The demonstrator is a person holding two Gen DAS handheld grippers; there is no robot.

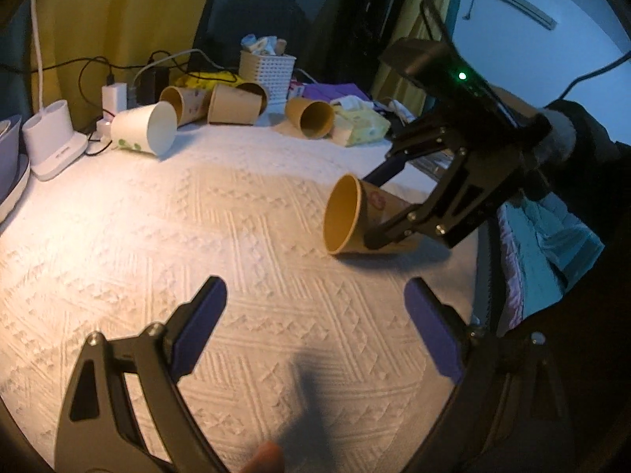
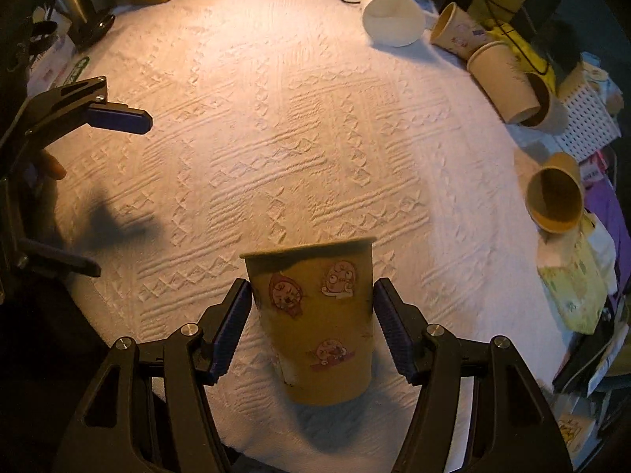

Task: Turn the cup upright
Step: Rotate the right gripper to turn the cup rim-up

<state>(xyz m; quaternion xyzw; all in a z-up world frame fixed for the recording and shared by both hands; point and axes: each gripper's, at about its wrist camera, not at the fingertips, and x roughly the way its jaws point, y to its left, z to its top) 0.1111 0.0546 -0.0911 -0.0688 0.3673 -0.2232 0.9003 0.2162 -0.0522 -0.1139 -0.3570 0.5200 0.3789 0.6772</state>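
Observation:
A brown paper cup with cartoon stickers [image 2: 319,323] lies on its side on the white textured cloth [image 2: 276,126], mouth pointing away from the right wrist camera. My right gripper [image 2: 313,327] has a pad on each side of the cup; the pads stand at or just off its walls. In the left wrist view the same cup [image 1: 355,216] lies at the right, with the right gripper [image 1: 394,201] around it. My left gripper [image 1: 315,323] is open and empty above the cloth, nearer than the cup.
Several more paper cups lie on their sides along the far edge: a white one [image 1: 144,128] and brown ones [image 1: 236,104], [image 1: 309,118]. A white perforated basket [image 1: 268,75], chargers and cables, a tissue pack [image 1: 361,126] and a white stand [image 1: 51,142] crowd that edge.

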